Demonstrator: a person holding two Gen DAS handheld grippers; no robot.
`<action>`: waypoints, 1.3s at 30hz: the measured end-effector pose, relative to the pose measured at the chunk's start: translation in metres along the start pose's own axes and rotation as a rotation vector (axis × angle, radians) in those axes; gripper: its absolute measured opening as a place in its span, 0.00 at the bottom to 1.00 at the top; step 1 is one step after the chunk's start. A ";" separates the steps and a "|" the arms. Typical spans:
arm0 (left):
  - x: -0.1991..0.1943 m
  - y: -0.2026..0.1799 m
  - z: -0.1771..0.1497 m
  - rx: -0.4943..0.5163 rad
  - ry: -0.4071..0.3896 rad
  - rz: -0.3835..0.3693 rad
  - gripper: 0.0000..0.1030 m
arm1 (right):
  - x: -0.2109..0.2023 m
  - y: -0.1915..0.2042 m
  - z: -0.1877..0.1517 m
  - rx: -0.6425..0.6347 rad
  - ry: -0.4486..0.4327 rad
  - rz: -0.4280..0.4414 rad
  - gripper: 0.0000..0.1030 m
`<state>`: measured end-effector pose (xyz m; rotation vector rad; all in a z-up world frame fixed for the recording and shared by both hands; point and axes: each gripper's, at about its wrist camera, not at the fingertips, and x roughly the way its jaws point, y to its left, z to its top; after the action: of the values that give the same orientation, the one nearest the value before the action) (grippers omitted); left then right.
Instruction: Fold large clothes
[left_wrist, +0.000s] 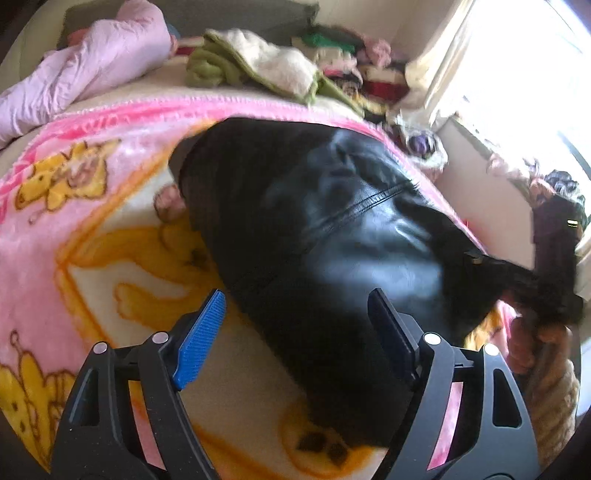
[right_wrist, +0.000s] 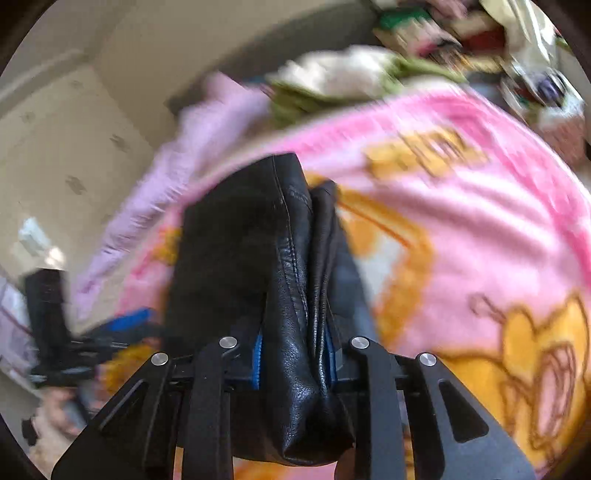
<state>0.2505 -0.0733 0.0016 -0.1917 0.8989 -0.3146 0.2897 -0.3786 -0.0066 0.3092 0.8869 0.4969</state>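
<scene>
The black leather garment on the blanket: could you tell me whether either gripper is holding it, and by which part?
The right gripper pinches a bunched edge of the black leather garment. The left gripper is open, holding nothing.

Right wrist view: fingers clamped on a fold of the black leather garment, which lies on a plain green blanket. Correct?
Not quite. The right gripper is clamped on the black leather garment, but the right wrist view shows a pink cartoon-print blanket, not plain green.

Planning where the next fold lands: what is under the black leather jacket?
The black leather jacket lies on a pink cartoon-print blanket, which shows all round it. The print beneath the jacket is covered. The right gripper pinches one jacket edge.
</scene>
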 end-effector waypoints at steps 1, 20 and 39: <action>0.007 -0.002 -0.005 0.008 0.020 0.005 0.75 | 0.012 -0.015 -0.008 0.033 0.030 -0.027 0.29; 0.010 0.018 0.003 0.021 0.010 0.069 0.92 | 0.032 -0.023 -0.061 0.347 0.126 0.191 0.54; 0.000 0.005 -0.004 0.110 0.001 0.118 0.91 | 0.021 0.093 0.023 -0.166 -0.018 -0.152 0.55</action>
<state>0.2486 -0.0691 -0.0023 -0.0373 0.8872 -0.2535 0.2928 -0.2901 0.0363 0.0940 0.8385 0.4230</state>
